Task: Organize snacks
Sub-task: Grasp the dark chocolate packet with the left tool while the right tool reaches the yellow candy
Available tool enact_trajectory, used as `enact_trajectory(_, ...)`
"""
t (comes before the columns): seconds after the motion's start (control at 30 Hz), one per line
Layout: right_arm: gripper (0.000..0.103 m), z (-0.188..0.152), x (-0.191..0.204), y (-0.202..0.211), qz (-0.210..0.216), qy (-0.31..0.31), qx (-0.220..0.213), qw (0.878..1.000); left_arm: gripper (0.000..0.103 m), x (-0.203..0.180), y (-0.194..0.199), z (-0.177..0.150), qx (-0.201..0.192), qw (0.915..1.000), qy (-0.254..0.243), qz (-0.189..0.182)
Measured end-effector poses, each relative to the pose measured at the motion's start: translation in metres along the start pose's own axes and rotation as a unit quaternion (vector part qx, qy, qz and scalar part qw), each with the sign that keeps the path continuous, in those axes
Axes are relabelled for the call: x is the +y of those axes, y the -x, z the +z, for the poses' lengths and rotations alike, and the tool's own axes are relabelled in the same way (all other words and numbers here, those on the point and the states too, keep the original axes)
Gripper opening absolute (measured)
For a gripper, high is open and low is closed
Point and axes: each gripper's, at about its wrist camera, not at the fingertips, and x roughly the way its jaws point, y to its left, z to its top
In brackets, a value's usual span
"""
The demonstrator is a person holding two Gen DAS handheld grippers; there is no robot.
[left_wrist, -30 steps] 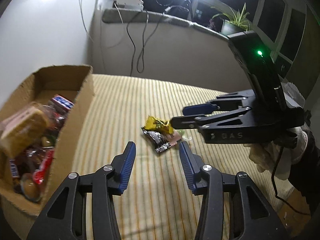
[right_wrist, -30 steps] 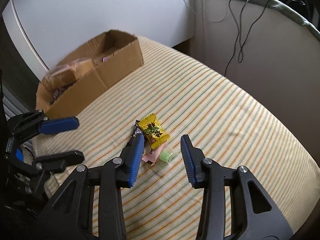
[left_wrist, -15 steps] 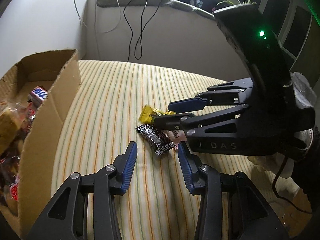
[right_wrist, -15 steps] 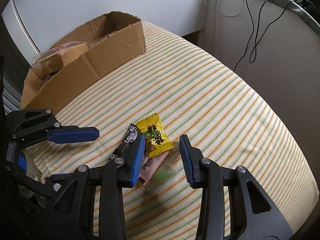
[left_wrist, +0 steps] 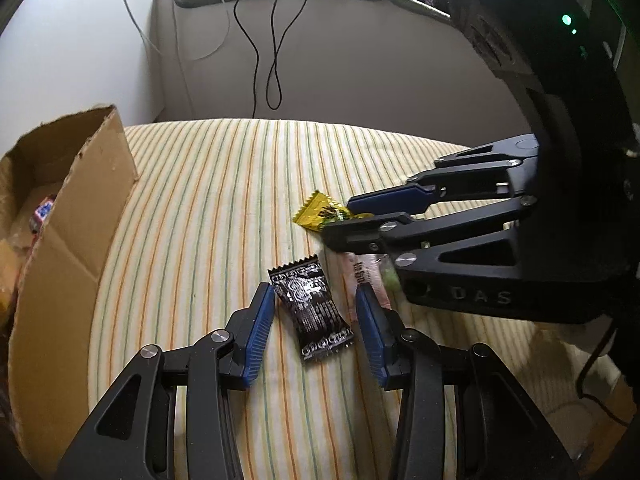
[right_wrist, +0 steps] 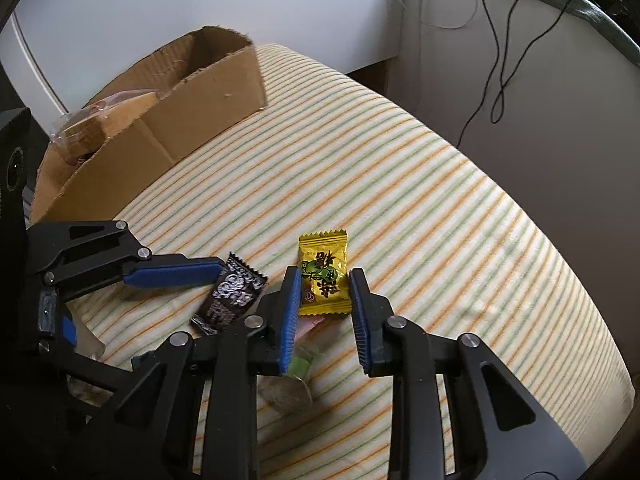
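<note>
Fingers part-open both sides: left gripper (left_wrist: 314, 312) straddles black packet (left_wrist: 312, 310), right gripper (right_wrist: 324, 300), just closing, flanks yellow packet (right_wrist: 323, 274), w/ no grip yet, lined up for pickup.

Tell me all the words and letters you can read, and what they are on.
"DAS": raised letters on the black body of the right tool.
Yellow crinkled candy wrapper: large dark characters, which I cannot make out.
Black candy wrapper with silver print: too small to read.
Pink wrapper: blurred.

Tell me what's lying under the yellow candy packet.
A pink wrapper pokes out beneath the yellow candy packet, beside something green. The right gripper hides the rest.
</note>
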Motion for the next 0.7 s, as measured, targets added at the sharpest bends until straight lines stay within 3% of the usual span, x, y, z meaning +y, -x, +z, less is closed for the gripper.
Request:
enact_trajectory(0.23,0.025,-0.006,-0.005,0.004,-0.007,-0.003,0.0,1.0,0.023,-0.004,-0.005,-0.004,-0.001,0.9996,-0.019,0.023)
enact_trajectory(0.7,0.025,-0.012,-0.001,0.032,-0.015,-0.019,-0.028,0.999,0.022,0.01,0.029,-0.005,-0.035,0.9993,0.001,0.01)
